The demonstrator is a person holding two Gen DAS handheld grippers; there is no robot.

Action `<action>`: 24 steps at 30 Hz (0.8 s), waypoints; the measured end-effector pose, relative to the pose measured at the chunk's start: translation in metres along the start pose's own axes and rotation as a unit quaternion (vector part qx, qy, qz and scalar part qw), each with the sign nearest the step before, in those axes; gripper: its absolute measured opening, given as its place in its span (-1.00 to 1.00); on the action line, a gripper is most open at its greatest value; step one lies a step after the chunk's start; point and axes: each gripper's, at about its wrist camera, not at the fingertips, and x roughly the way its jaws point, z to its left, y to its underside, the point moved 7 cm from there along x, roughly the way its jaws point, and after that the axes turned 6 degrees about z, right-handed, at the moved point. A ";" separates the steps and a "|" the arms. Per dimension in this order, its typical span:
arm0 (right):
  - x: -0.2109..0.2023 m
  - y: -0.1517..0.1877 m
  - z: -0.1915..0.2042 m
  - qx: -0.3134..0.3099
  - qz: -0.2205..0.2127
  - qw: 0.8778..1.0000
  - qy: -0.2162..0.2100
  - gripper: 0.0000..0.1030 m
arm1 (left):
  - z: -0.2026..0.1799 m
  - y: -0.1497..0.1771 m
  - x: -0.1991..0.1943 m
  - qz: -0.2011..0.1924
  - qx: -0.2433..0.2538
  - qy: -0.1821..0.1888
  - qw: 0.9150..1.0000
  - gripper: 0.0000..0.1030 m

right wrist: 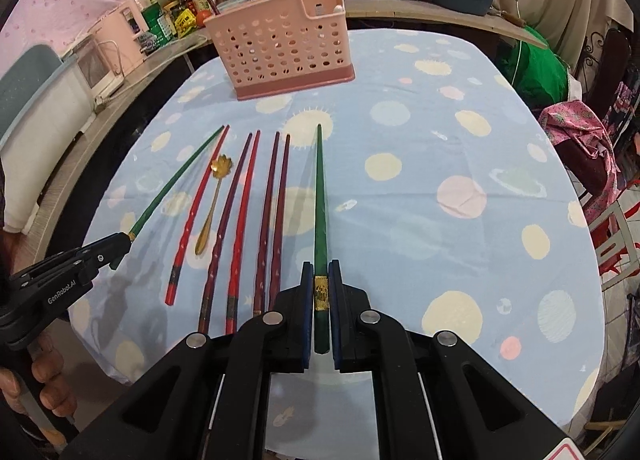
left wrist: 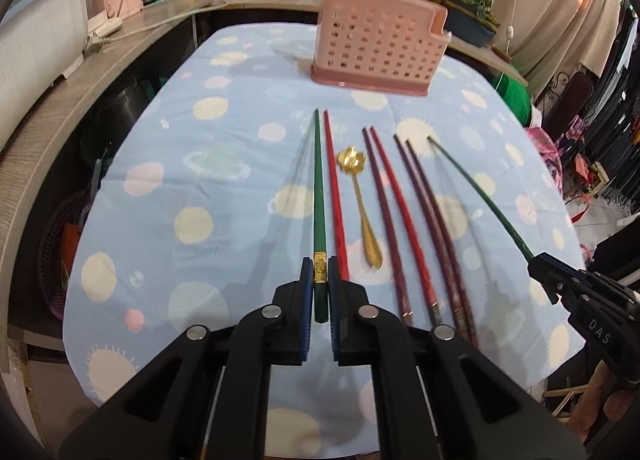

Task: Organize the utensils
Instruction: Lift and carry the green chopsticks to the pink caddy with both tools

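Left wrist view: with one slim green lacquered chopstick (left wrist: pixel 319 196) clamped by the left gripper (left wrist: pixel 319 284) and its twin (right wrist: pixel 321 196) by the right gripper (right wrist: pixel 321 292), each held only near its butt end, a long tip could be swung against the pink perforated plastic utensil holder (left wrist: pixel 376 48) and twisted loose.

Holder (left wrist: pixel 380 48) stands at the table's (left wrist: pixel 160 220) far end. Nearer me, chopsticks (left wrist: pixel 400 220) lie side by side, with the spoon (left wrist: pixel 362 204) lying between them, left of centre.

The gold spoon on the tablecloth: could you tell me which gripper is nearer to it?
Left. The left gripper sits just left of the gold spoon, near its handle end; the right gripper is beyond five chopsticks to its right.
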 end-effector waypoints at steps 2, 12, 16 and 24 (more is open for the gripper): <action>-0.011 -0.010 -0.003 0.006 -0.014 1.000 -0.005 -0.86 | -0.002 -0.010 -0.011 -0.013 -0.002 0.007 1.000 -0.87; -0.064 -0.071 -0.016 0.024 -0.087 0.996 -0.014 -0.86 | 0.000 -0.074 -0.064 -0.089 -0.017 0.021 0.996 -0.87; -0.078 -0.094 -0.018 0.028 -0.110 0.993 -0.020 -0.86 | 0.003 -0.101 -0.079 -0.118 -0.020 0.014 0.993 -0.87; -0.104 -0.147 -0.025 0.040 -0.160 0.986 -0.029 -0.86 | 0.005 -0.164 -0.115 -0.171 -0.029 0.020 0.985 -0.87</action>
